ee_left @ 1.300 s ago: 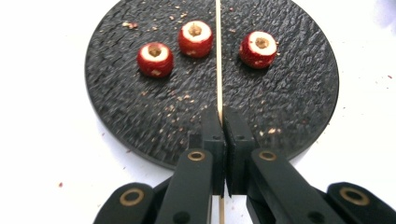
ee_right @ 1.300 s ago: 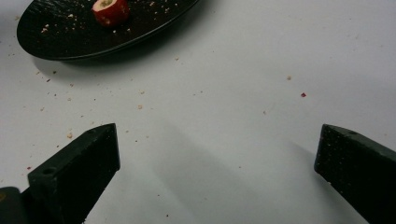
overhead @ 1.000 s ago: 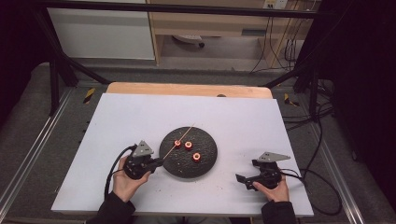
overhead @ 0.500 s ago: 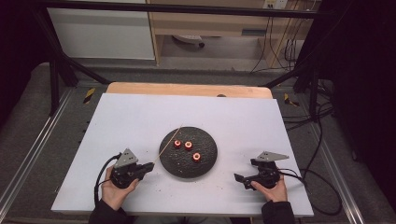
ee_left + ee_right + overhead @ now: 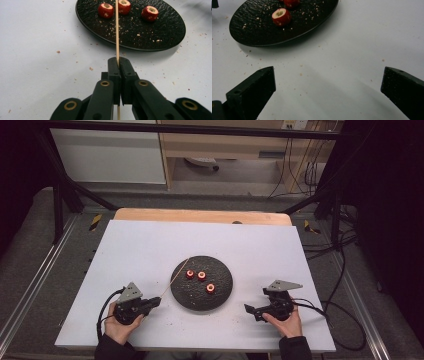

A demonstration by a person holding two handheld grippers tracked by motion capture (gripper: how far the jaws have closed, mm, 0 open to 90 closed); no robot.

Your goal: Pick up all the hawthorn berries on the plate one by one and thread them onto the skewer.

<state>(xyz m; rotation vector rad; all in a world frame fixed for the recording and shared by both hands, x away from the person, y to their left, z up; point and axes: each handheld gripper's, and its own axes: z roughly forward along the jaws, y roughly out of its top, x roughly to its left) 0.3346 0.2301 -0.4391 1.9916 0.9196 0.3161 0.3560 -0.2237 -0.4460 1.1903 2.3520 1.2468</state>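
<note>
Skewer (image 5: pixel 116 30) sits clamped in our left tool (image 5: pixel 119 65), aimed over the plate (image 5: pixel 222 295) toward the cored red fruits (image 5: pixel 149 12); our right tool (image 5: pixel 328 87) waits wide beside it.

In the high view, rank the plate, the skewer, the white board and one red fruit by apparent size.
1. White board
2. Black plate
3. Skewer: nearly as long as the plate is wide, but very thin
4. Red fruit: all three look alike
</note>
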